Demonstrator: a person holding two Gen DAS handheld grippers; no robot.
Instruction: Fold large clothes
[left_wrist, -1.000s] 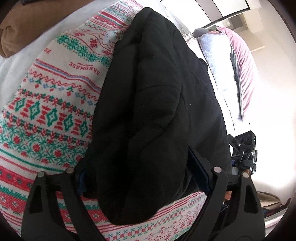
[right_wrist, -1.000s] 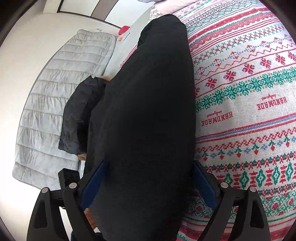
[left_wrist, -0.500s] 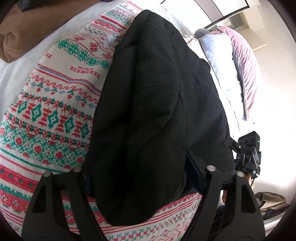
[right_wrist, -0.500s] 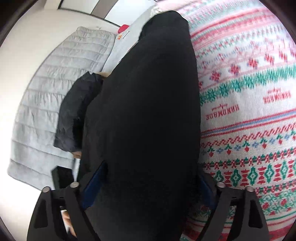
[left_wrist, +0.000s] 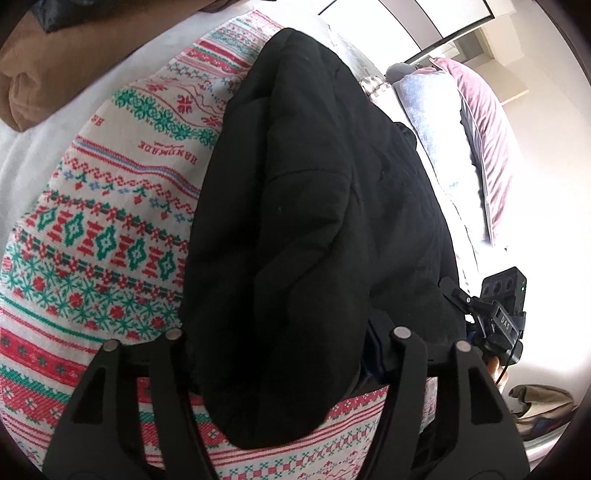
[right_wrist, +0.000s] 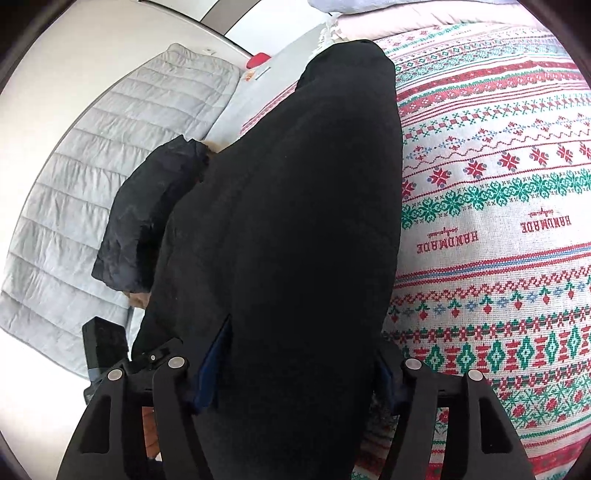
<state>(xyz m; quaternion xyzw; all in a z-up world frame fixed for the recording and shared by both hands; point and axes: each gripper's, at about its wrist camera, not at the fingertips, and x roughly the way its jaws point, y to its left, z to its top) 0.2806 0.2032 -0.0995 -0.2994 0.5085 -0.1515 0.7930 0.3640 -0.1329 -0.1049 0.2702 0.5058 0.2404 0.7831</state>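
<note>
A large black padded garment (left_wrist: 314, 221) lies lengthwise on a red, green and white patterned blanket (left_wrist: 92, 240). My left gripper (left_wrist: 280, 354) straddles its near end, jaws wide apart with the thick fabric bulging between them. My right gripper (right_wrist: 299, 354) straddles the garment (right_wrist: 295, 221) the same way at its other side; its blue pad (right_wrist: 216, 365) shows on the left. Most of the fingertips are hidden by cloth. The right gripper's body (left_wrist: 498, 317) shows in the left wrist view.
A brown cushion (left_wrist: 44, 74) lies far left. Blue and pink pillows (left_wrist: 461, 147) stand at the right. A grey quilted mat (right_wrist: 92, 166) lies on the floor beside the bed, with a folded black piece (right_wrist: 147, 214) at the edge.
Both grippers have narrowed slightly around the garment and shifted a little along it. The garment itself has hardly moved.
</note>
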